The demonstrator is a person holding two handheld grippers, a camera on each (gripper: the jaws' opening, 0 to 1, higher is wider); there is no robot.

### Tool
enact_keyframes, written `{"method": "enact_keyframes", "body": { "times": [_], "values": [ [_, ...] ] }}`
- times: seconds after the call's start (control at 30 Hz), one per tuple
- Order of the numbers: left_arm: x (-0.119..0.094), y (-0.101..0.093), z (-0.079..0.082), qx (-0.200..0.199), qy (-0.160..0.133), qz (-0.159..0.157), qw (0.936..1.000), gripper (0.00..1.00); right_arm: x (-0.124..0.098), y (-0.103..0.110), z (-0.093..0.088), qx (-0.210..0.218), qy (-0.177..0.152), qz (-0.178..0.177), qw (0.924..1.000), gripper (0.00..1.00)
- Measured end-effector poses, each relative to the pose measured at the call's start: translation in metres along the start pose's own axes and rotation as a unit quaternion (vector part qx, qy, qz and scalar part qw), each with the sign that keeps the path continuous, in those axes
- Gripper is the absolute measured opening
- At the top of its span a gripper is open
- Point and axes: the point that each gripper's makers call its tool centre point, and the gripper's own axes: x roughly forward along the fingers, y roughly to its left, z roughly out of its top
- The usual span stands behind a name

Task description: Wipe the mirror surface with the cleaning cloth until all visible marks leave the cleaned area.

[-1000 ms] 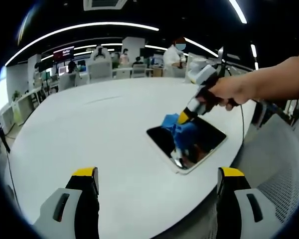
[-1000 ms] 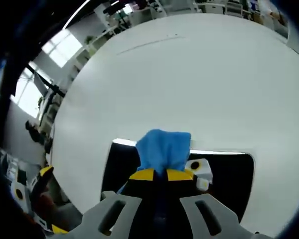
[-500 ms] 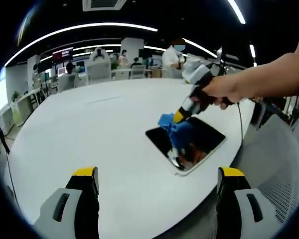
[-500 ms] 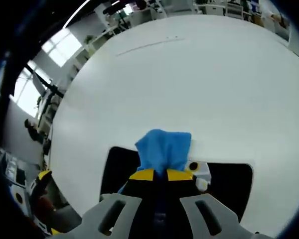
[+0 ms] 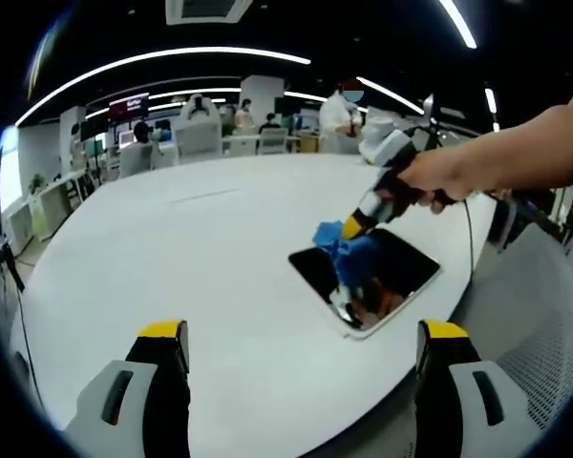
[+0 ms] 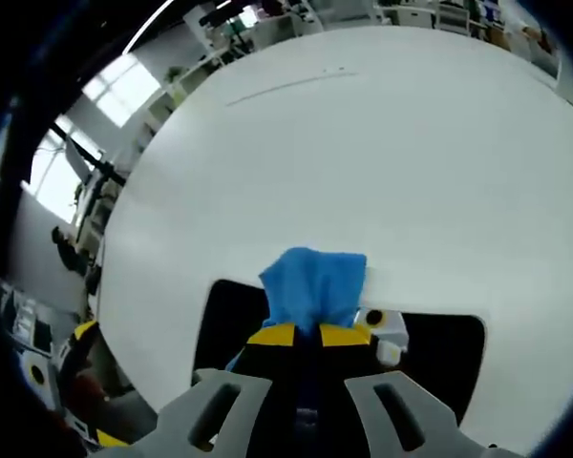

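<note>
A dark rectangular mirror (image 5: 392, 272) with a pale rim lies flat near the right edge of the white table (image 5: 191, 248). A person's hand (image 5: 439, 176) holds my right gripper (image 5: 353, 229) down onto the mirror's left part, shut on a bunched blue cleaning cloth (image 5: 336, 240). In the right gripper view the cloth (image 6: 313, 284) sticks out past my shut right gripper (image 6: 306, 336), pressed at the mirror's (image 6: 439, 348) far edge. My left gripper (image 5: 303, 332) hovers open at the near table edge, well short of the mirror, with nothing between its jaws.
The round white table (image 6: 382, 143) stretches wide beyond the mirror. A mesh chair (image 5: 544, 315) stands at the right, past the table edge. Desks, chairs and several people (image 5: 339, 105) fill the office far behind.
The right gripper has rubbed the cloth a little to the left over the mirror and back again. The left gripper's camera has shifted slightly; its jaws have stayed open.
</note>
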Motion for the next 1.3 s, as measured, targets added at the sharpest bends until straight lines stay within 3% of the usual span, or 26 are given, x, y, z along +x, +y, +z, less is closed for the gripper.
{"method": "enact_keyframes", "body": {
  "times": [0.27,1.3],
  "values": [
    [0.0004,0.0008,-0.0004,-0.004,0.001,0.001,1.0000,0.99,-0.0009,-0.0106,0.0017,0.007,0.000,-0.003,1.0000,0.01],
    [0.0001,0.0008,0.0001,-0.004,-0.001,0.002,1.0000,0.99,-0.0020,-0.0084,0.0002,-0.004,-0.004,-0.007,1.0000,0.01]
  ]
}}
